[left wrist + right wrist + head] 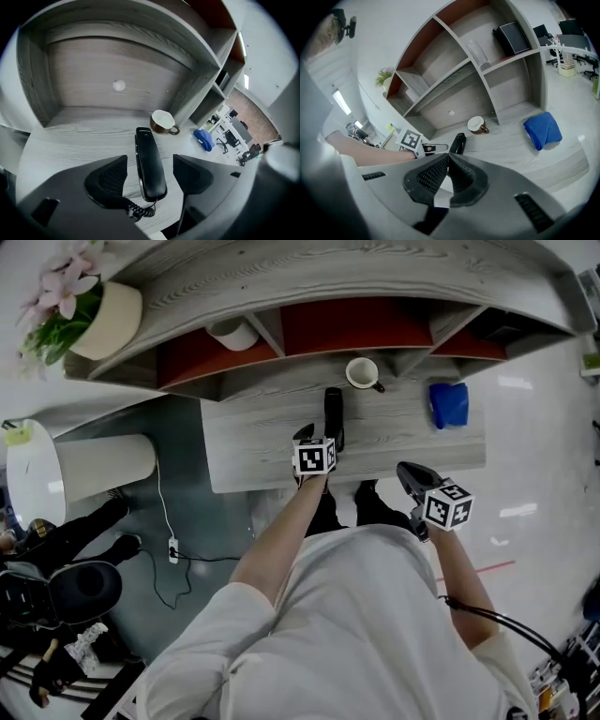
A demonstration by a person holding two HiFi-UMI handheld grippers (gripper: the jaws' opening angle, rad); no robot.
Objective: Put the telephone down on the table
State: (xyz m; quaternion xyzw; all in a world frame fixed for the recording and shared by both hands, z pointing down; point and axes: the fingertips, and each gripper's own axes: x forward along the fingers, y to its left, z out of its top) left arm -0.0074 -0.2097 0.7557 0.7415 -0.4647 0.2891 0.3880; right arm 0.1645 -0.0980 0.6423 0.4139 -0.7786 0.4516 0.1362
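Black plastic telephone lies flat on the wooden table, coiled cord at its near end. My left gripper stands wide open over it, pads clear. My right gripper is closed, empty. Judged rigid, light and smooth-sided: grip across mid-body and allow for cord drag.

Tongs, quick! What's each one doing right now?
Left tongs: open, nothing held; the phone lies on the table between them.
Right tongs: closed, empty.

Tiny illegible print on the telephone
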